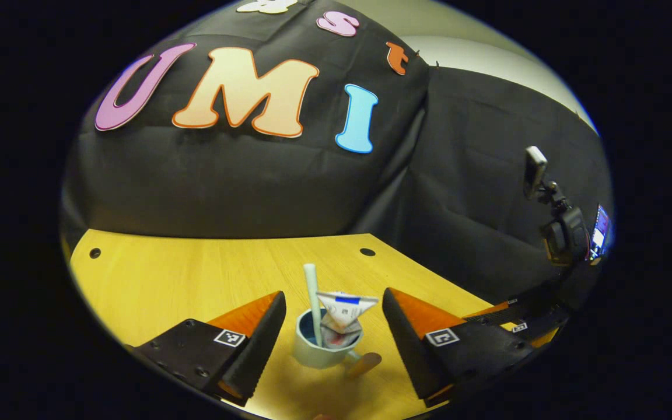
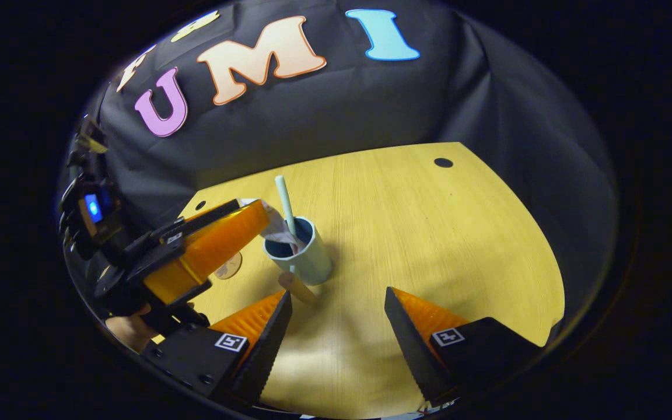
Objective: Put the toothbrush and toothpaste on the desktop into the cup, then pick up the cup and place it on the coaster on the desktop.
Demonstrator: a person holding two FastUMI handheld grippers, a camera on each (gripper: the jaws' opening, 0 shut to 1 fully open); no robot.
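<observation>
Cup (image 1: 319,350): stood on the wooden desktop (image 1: 167,274), toothbrush (image 1: 312,300) and toothpaste (image 1: 342,318) upright inside, its wooden handle (image 1: 365,364) facing the camera.
Left gripper (image 1: 333,338): spread wide, a finger on either side of the cup, not touching.
Right gripper (image 2: 336,332): released, hovering near the cup.
Coaster (image 2: 228,267): lay beside the cup, partly hidden.

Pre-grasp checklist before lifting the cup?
1. Toothbrush in cup: ok.
2. Toothpaste in cup: ok, its crimped end sticks out above the rim.
3. Cup upright on the desktop: ok.
4. Left gripper jaws open either side of the cup: ok.
5. Right gripper open, short of the cup: ok.
6. Coaster free: cannot tell, partly hidden behind the left gripper.
</observation>
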